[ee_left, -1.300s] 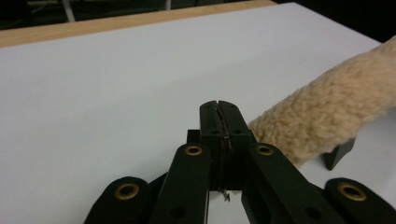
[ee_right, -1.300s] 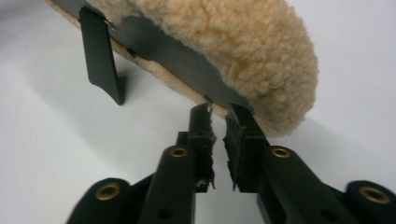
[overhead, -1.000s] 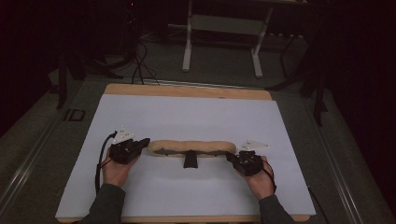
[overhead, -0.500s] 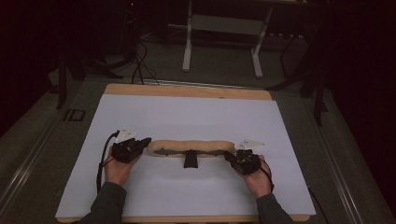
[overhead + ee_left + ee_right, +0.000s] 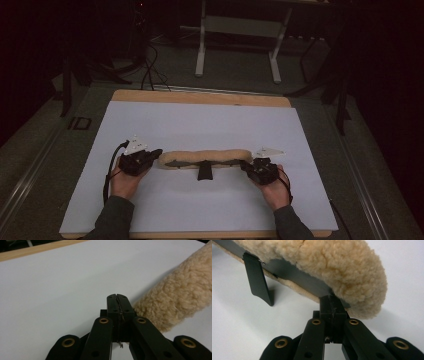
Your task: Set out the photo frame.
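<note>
Left gripper (image 5: 117, 300) jaws pressed together beside the fleece pad (image 5: 205, 156), right gripper (image 5: 332, 305) pinched its dark strap edge; even tension would've kept it flat.

Grippers (image 5: 150, 159) (image 5: 252, 169): black bodies, brass-ringed screws (image 5: 103, 320), grey triangular top plates (image 5: 136, 146), black cables (image 5: 111, 167); grey sleeves (image 5: 112, 220) at lower frame
</note>
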A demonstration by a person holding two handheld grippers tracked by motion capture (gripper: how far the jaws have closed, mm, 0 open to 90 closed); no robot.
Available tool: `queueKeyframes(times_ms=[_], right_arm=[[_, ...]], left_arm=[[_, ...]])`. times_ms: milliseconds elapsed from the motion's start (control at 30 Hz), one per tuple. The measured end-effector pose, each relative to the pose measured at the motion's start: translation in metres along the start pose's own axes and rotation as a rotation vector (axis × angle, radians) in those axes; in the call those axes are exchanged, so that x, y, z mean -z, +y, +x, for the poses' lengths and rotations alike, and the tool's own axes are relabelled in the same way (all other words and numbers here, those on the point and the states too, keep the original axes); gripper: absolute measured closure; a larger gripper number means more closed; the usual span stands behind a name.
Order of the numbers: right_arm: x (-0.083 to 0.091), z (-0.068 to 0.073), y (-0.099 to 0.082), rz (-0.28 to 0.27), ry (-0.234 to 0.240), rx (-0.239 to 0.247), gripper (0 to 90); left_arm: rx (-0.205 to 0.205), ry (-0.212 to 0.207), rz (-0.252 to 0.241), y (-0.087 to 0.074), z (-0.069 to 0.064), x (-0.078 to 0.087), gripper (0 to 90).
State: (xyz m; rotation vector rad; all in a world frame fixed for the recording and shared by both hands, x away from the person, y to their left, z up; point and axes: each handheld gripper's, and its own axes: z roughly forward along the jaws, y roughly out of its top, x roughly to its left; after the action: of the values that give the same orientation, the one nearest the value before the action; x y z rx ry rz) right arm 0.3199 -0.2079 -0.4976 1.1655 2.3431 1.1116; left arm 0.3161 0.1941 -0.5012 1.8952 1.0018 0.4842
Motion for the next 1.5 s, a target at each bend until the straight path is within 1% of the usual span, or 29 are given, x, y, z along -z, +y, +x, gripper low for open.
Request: queueKeyframes(times_ms=[100,133,167,200,233,367,467,633,833,900,1000,1267,1433,1500], right_arm=[[0.000,0.000,0.001,0.002,0.003,0.001,90.0],[-0.001,0.000,0.001,0.002,0.004,0.001,90.0],[-0.001,0.000,0.002,0.002,0.004,0.001,90.0],[-0.001,0.000,0.002,0.002,0.004,0.001,90.0],[-0.001,0.000,0.003,0.002,0.005,-0.004,90.0],[-0.003,0.000,0.005,0.002,0.007,-0.003,90.0],[-0.005,0.003,0.005,-0.001,0.008,-0.001,90.0],[-0.007,0.002,0.005,-0.001,0.006,-0.010,90.0],[-0.010,0.003,0.008,-0.006,0.005,-0.020,90.0],[-0.010,0.004,0.010,-0.010,0.007,-0.018,90.0],[-0.011,0.006,0.012,-0.009,0.006,-0.023,90.0],[-0.015,0.008,0.014,-0.005,0.006,-0.025,90.0],[-0.018,0.012,0.016,-0.004,0.006,-0.026,89.9],[-0.021,0.016,0.019,-0.002,0.008,-0.019,89.9]], left_arm=[[0.017,0.002,-0.012,0.005,0.005,-0.003,90.0],[0.021,-0.012,-0.013,0.006,0.006,-0.003,90.0],[0.016,-0.021,-0.013,0.006,0.006,-0.004,90.0],[0.002,-0.034,-0.004,0.006,0.003,-0.005,90.0],[-0.008,-0.031,0.003,0.005,0.002,-0.005,90.0],[-0.016,-0.046,0.007,0.004,0.000,-0.003,90.0],[-0.012,-0.049,0.001,0.003,-0.002,-0.002,90.0],[-0.029,-0.058,0.004,0.002,-0.004,0.001,90.0],[-0.043,-0.057,0.009,0.000,-0.009,0.005,90.0],[-0.056,-0.052,0.015,-0.001,-0.012,0.007,90.0],[-0.066,-0.051,0.018,-0.002,-0.015,0.010,90.0],[-0.067,-0.048,0.018,-0.004,-0.020,0.013,90.0],[-0.069,-0.047,0.016,-0.005,-0.021,0.014,90.0],[-0.072,-0.050,0.016,-0.006,-0.022,0.014,90.0]])
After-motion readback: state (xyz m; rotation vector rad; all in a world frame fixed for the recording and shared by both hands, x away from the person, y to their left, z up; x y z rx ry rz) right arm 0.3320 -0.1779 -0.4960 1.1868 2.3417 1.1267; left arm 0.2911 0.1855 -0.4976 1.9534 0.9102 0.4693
